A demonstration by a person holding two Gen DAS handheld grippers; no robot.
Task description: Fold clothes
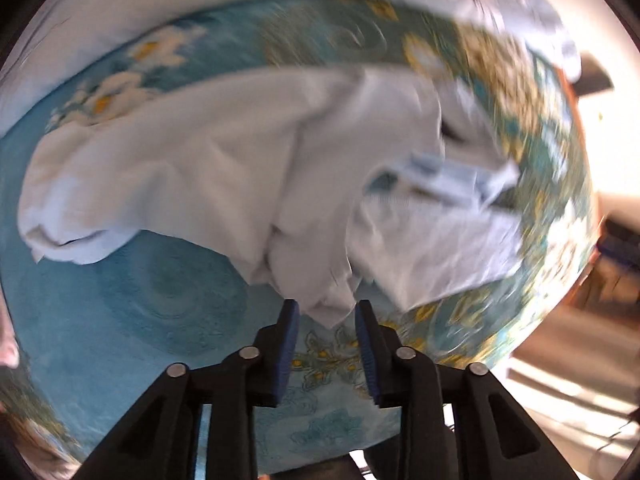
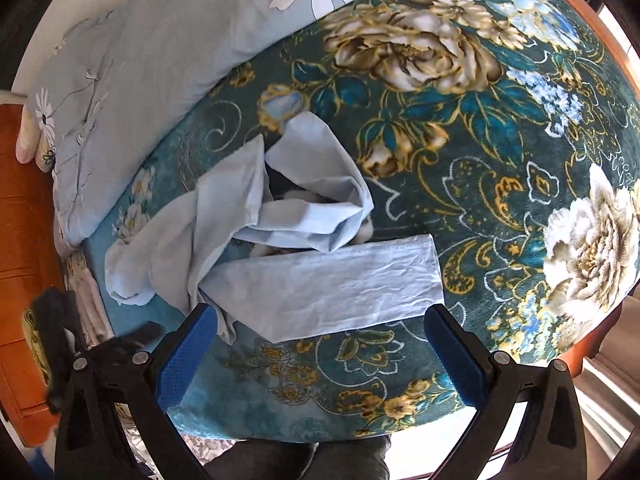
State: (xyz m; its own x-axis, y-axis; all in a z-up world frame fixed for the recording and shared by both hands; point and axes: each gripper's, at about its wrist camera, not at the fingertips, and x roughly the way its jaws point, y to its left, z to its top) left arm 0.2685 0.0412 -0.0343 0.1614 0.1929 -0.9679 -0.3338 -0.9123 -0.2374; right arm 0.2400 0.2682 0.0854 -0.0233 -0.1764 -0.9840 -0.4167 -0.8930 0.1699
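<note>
The pale blue garment (image 2: 276, 248) lies crumpled near the bed's (image 2: 500, 208) near edge; one flat panel is laid out, the rest unfolded. Folding is judged barely begun. The left gripper (image 1: 326, 314) has its fingers slightly apart around a cloth corner, not clamping. The right gripper (image 2: 320, 332) hovers, fingers wide apart and empty. Only the right view shows the pillow (image 2: 160, 60).

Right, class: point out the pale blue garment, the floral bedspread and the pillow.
Garment (image 2: 320, 284): right wrist view, on its flat sleeve.
Bedspread (image 2: 460, 184): right wrist view, on bare teal cloth.
Pillow (image 2: 168, 52): right wrist view, on its pale blue cover.
</note>
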